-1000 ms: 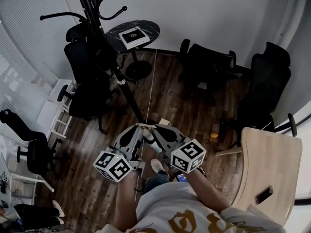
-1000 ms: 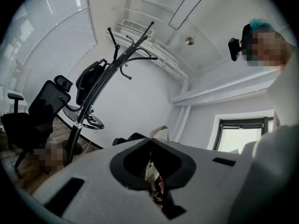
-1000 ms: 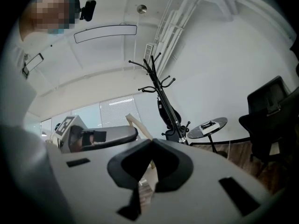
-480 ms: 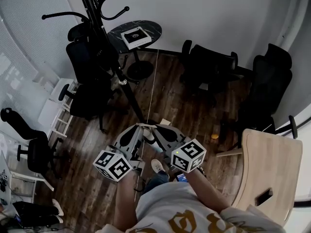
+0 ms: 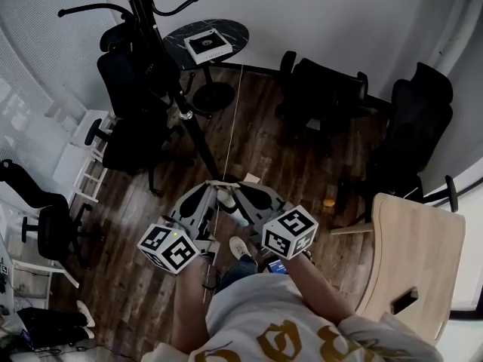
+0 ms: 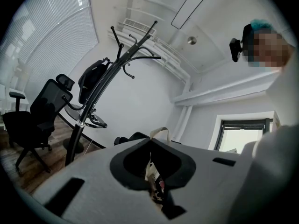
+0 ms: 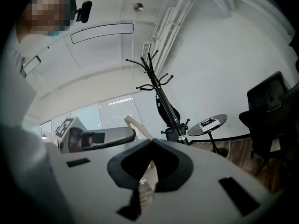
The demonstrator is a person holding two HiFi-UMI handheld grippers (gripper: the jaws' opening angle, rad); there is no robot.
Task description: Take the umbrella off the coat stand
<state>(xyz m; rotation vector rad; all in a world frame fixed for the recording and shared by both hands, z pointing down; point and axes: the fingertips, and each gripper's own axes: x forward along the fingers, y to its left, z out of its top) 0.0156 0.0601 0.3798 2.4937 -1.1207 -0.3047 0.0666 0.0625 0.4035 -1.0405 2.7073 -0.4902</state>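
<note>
Two grey handheld tools meet tip to tip: left tool (image 6: 150, 142) and right tool (image 7: 152, 142) both seemingly clench one beige fabric strap (image 6: 161, 130). One black metal coat stand (image 5: 185, 119) stands beyond.

Coat stand (image 5: 183, 116) and chairs (image 5: 324, 96) read black over a dark brown plank floor (image 5: 256, 149), left gripper (image 5: 213, 188) and right gripper (image 5: 240, 190) are grey with black-and-white marker cubes (image 5: 290, 232), the strap (image 5: 224, 181) is beige, the shirt (image 5: 264, 315) white with gold print.
</note>
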